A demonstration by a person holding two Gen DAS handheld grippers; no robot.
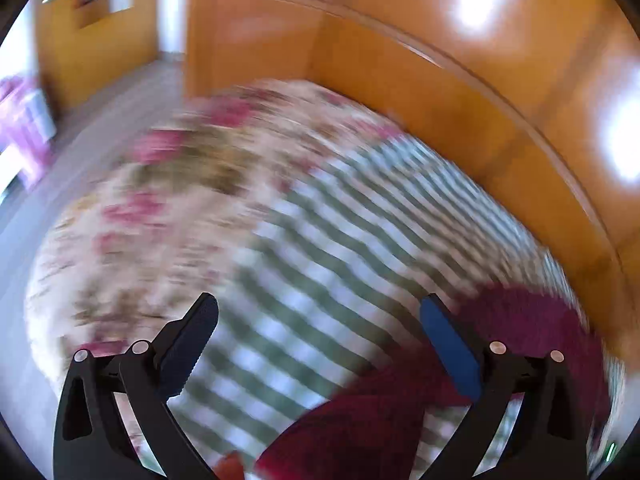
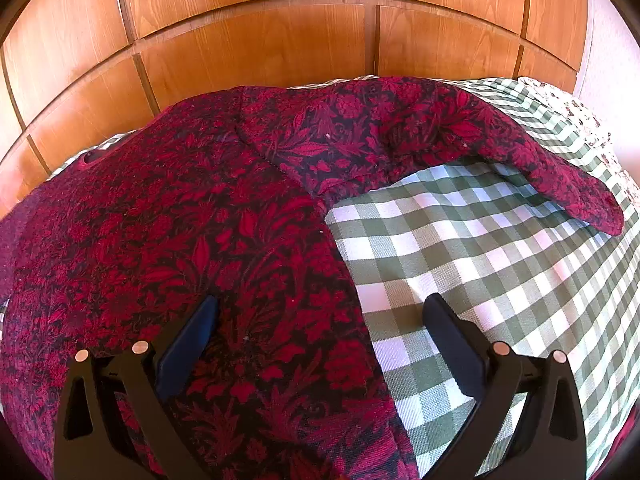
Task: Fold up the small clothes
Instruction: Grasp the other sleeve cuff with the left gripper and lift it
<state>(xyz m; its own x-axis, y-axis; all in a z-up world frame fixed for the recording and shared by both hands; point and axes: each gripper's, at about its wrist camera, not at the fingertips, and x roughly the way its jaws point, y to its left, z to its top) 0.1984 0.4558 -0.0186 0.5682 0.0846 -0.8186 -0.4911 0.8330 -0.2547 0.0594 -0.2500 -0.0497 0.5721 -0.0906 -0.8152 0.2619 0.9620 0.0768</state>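
Observation:
A dark red floral garment [image 2: 224, 240] lies spread on a green and white checked cloth [image 2: 480, 264]. One sleeve [image 2: 552, 176] reaches out to the right. My right gripper [image 2: 320, 312] is open and empty, just above the garment's right edge. In the blurred left wrist view, my left gripper [image 1: 320, 316] is open and empty above the checked cloth [image 1: 328, 248]. Part of the red garment [image 1: 400, 412] shows at the bottom right, under the right finger [image 1: 448, 344].
The checked cloth lies on a bed with a floral cover [image 1: 160, 200]. A wooden panelled wall [image 2: 256, 40] stands right behind the bed. Floor [image 1: 100, 120] and a pink object [image 1: 20, 128] lie at the left.

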